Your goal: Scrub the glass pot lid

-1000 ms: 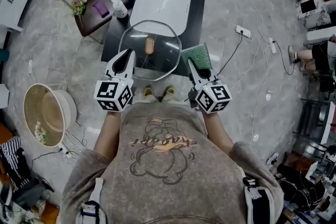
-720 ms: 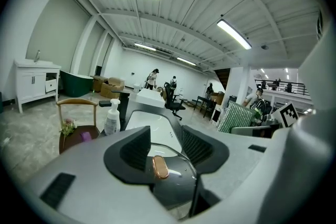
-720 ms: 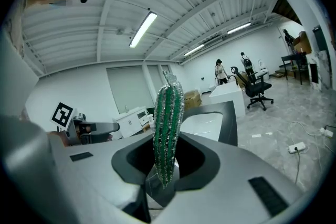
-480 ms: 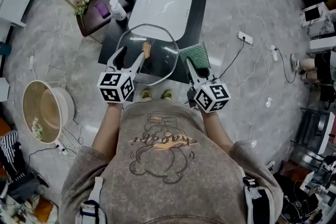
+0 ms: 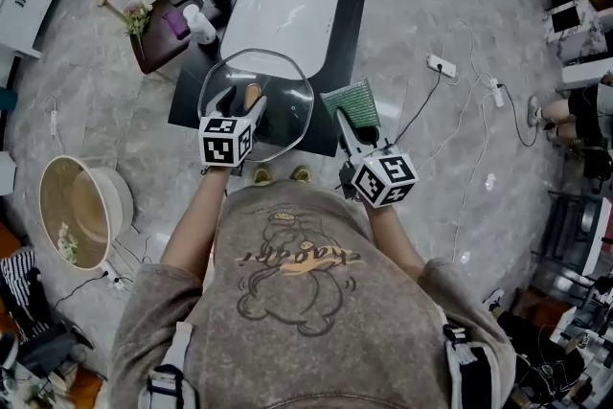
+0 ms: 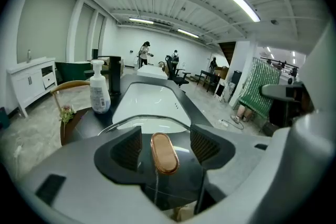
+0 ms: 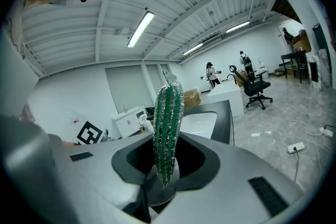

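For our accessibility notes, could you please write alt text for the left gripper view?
The left gripper, jaws open, straddles the copper-coloured knob of a glass pot lid without touching it. Beyond lie a white sink in a dark counter and a soap bottle.

Person, lower centre of head view: washed grey-brown sweatshirt (image 5: 287,321) w/ cartoon outline print (image 5: 287,268) + orange lettering on chest; sleeves end abt elbow. Dark straps (image 5: 165,380) w/ pale buckles near bottom L & R. Pale shoes (image 5: 263,175). Left gripper (image 5: 242,101) & right gripper (image 5: 343,120): light grey shells, dark jaws w/ ribbed pads, each w/ white cube (image 5: 228,141) of black square markers.
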### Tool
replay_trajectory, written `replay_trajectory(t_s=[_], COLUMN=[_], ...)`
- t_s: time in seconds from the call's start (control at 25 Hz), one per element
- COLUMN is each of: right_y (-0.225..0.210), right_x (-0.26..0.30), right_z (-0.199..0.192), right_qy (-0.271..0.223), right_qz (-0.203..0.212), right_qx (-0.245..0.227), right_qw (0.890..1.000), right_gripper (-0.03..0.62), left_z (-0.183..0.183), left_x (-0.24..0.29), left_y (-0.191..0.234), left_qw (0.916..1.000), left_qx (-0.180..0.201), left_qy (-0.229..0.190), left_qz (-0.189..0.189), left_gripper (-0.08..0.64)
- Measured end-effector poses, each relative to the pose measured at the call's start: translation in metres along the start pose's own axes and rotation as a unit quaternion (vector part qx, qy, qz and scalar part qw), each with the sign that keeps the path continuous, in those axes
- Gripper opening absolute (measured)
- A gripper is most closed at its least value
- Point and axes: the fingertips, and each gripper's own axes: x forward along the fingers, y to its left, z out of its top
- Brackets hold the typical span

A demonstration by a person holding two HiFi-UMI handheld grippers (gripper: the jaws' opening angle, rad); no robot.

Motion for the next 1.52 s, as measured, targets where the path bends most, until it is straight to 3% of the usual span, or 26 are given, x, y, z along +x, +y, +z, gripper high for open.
replay_trajectory(t_s=[0.64,1.04,1.32,1.52], right_y=[-0.029,-0.036,-0.038,-0.044], right_x=[-0.017,-0.017,-0.019,-0.028], right_z=[-0.008,-0.01,-0.01,-0.013], right_qy=[0.005,0.012,0.013,0.015], right_qz=[-0.023,-0.021,-0.018,-0.028], right_qx=[0.018,0.022,0.027,0.033], right_qw=[1.0,0.999,0.999,0.999], right_gripper=[0.094,0.094,0.094,0.094], left_z=[-0.046,-0.047,-0.045,-0.052], left_x=[0.053,0.054,0.053,0.047], left_y=[0.007,0.014,0.01,0.009], left_qw=[0.9953,0.9933,0.9927,0.992], left_qx=[0.019,0.015,0.007,0.013], left_qy=[0.076,0.06,0.056,0.077], left_qz=[0.056,0.098,0.106,0.099], left_gripper=[0.281,0.232,0.186,0.173])
